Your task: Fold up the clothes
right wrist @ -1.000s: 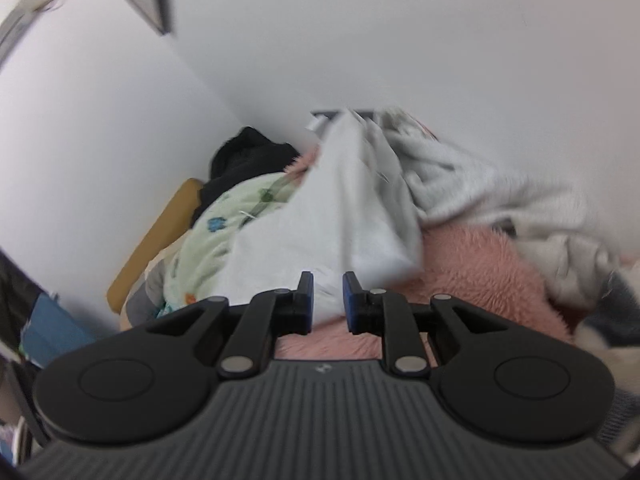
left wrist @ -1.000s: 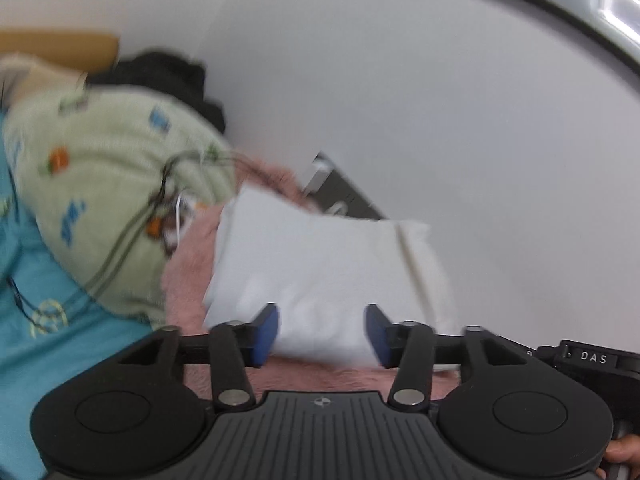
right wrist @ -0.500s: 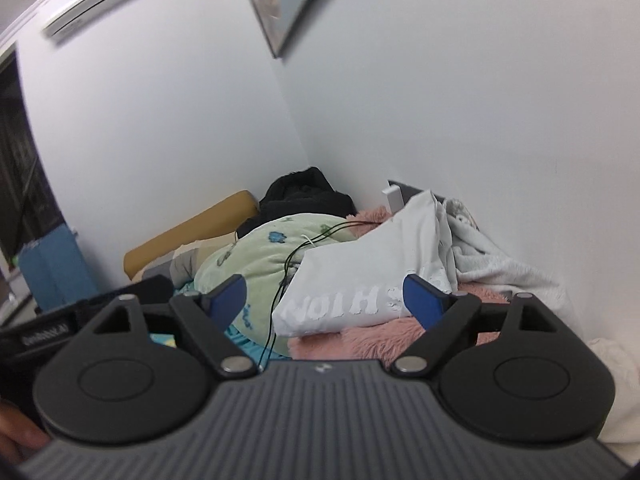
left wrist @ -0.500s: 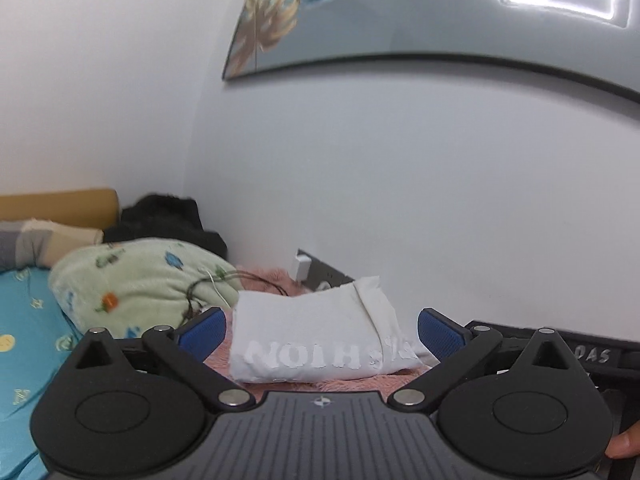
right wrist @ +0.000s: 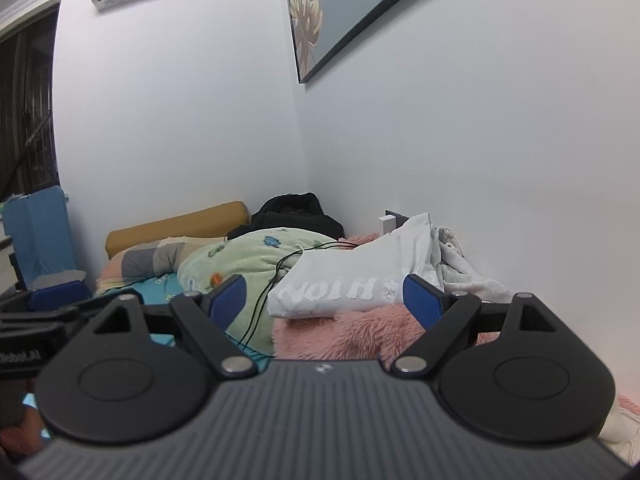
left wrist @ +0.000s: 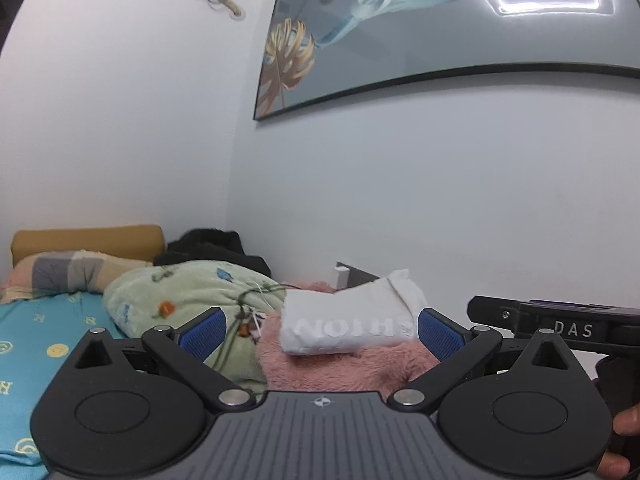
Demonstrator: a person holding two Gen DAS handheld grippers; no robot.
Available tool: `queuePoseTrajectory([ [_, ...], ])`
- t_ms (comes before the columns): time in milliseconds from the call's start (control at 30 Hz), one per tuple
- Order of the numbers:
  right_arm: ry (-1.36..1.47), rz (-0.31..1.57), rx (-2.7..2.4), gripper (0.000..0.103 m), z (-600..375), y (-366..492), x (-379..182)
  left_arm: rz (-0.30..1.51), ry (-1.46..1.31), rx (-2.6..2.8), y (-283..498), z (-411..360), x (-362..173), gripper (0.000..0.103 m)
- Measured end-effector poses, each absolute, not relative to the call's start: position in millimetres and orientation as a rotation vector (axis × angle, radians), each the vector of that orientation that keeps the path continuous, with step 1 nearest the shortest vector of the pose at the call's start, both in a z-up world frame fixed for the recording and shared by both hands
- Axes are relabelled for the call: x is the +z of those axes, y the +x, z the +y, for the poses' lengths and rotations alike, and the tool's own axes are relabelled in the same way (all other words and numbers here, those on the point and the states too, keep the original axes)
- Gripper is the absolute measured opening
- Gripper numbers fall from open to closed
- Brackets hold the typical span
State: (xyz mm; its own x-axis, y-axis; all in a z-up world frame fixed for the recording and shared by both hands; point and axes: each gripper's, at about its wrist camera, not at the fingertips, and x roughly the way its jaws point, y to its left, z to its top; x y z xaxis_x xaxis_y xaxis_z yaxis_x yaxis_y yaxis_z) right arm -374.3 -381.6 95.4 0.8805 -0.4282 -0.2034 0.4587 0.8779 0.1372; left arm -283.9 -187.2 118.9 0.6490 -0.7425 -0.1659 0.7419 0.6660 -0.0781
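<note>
Folded white garment (left wrist: 352,326) w/ mirrored lettering lies on the pink fuzzy blanket (left wrist: 340,364), ahead of and between the blue pads (left wrist: 202,334) of the left gripper (left wrist: 320,334), whose jaws are spread wide & hold nothing. Right gripper (right wrist: 326,298) likewise gapes wide, empty, the same garment (right wrist: 344,282) ahead between its pads (right wrist: 422,304), not touching. Beyond the left-hand fingers: green printed quilt (left wrist: 180,296) w/ black cable (right wrist: 280,276) draped over it, teal sheet (left wrist: 36,340), black clothing (right wrist: 294,214) in the corner.
</note>
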Motion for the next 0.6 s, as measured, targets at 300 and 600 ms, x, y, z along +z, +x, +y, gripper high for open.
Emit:
queuePoseTrajectory([
  [300,0.11,0.135,-0.46,0.087,-366.9,-365.2,84.6,0.182,-0.014,-0.822,-282.1,-182.7,111.5,0.103],
  [600,0.103,0.147,-0.475,0.087,-366.0,-365.5,85.6,0.185,-0.017,-0.805,-280.3,-181.4,110.2,0.103],
])
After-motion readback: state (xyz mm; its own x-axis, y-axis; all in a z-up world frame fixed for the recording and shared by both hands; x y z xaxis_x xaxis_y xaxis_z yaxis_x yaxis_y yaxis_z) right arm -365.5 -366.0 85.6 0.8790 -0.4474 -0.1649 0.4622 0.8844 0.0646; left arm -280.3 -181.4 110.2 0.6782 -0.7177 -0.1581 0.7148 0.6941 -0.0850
